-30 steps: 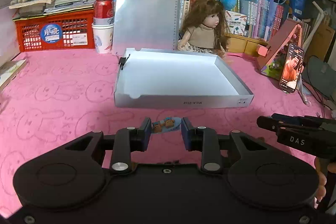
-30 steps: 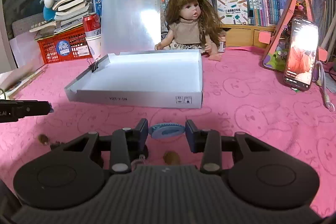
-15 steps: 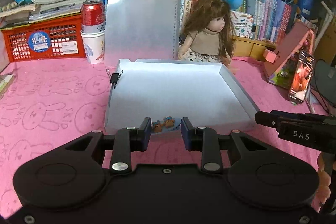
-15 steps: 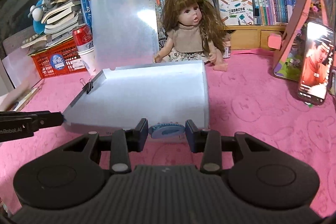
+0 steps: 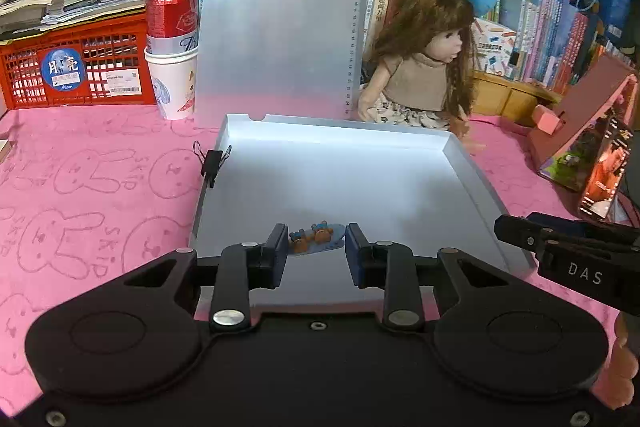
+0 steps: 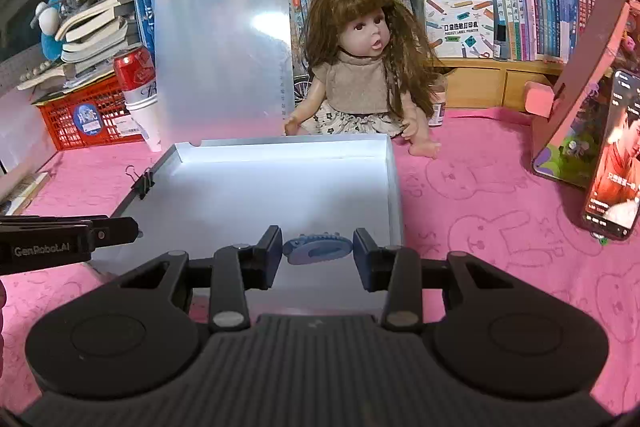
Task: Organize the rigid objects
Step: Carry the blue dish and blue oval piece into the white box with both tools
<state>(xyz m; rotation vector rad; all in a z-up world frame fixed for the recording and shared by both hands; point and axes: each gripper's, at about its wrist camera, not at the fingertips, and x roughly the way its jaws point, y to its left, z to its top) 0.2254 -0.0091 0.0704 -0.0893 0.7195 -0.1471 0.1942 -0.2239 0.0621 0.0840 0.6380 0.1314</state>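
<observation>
A shallow white box [image 5: 472, 167] [image 6: 394, 171] lies open on the pink cloth, its inside bare. My left gripper [image 5: 317, 245] is shut on a small blue hair clip with orange bears [image 5: 316, 235], held above the box's near part. My right gripper [image 6: 318, 247] is shut on a blue claw hair clip [image 6: 318, 247], over the box's near right part. The right gripper's fingers [image 5: 520, 231] show at the right edge of the left wrist view. The left gripper's fingers [image 6: 116, 229] show at the left edge of the right wrist view.
A black binder clip [image 5: 212, 163] sits on the box's left wall. Behind the box stand a clear clipboard [image 5: 280, 23], a doll [image 5: 424, 67], a paper cup with a red can [image 5: 172, 39], and an orange crate [image 5: 76, 67]. A phone [image 6: 612, 155] leans at the right.
Both grippers moved forward with their clips, from above the pink cloth in front of the box to over the box's inside. The grips stayed the same.
</observation>
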